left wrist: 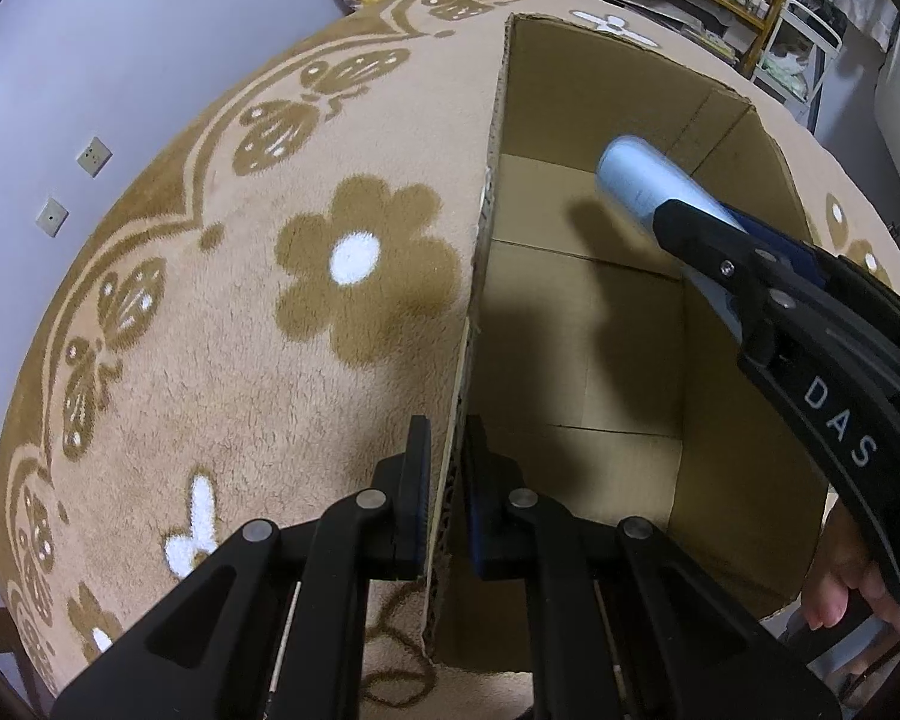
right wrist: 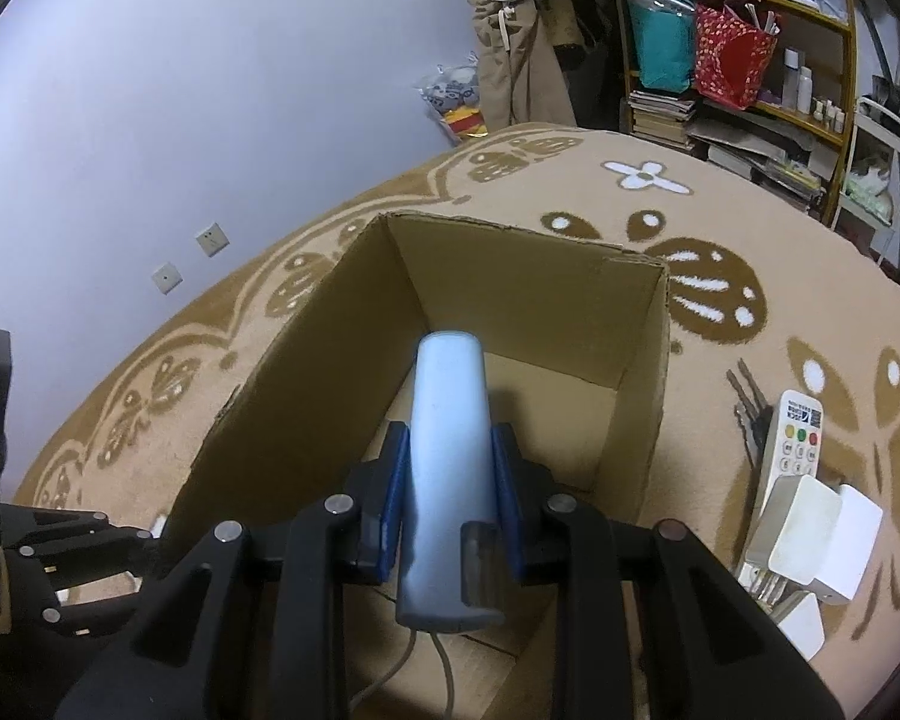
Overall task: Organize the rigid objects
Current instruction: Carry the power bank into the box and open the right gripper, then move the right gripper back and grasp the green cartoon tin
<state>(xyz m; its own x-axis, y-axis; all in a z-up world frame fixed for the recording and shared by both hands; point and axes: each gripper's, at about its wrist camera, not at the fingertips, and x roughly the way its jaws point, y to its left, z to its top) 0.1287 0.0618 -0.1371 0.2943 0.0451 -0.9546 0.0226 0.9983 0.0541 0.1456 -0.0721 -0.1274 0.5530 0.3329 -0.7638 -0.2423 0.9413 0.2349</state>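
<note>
A tan rug (left wrist: 222,312) patterned with brown flowers and butterflies spreads under everything. On it stands an open cardboard box (right wrist: 306,372), the landmark here. The left tongs (left wrist: 447,504) are clenched on the box's near wall, one finger outside and one inside. Above the box's open top, the right tongs (right wrist: 447,474) grasp a pale blue, rounded oblong device (right wrist: 447,450) between their blue pads, its far end pointing over the box interior. Right of the box, on the rug, lie a white remote control (right wrist: 795,432), white chargers (right wrist: 810,531) and a bunch of keys (right wrist: 747,402).
</note>
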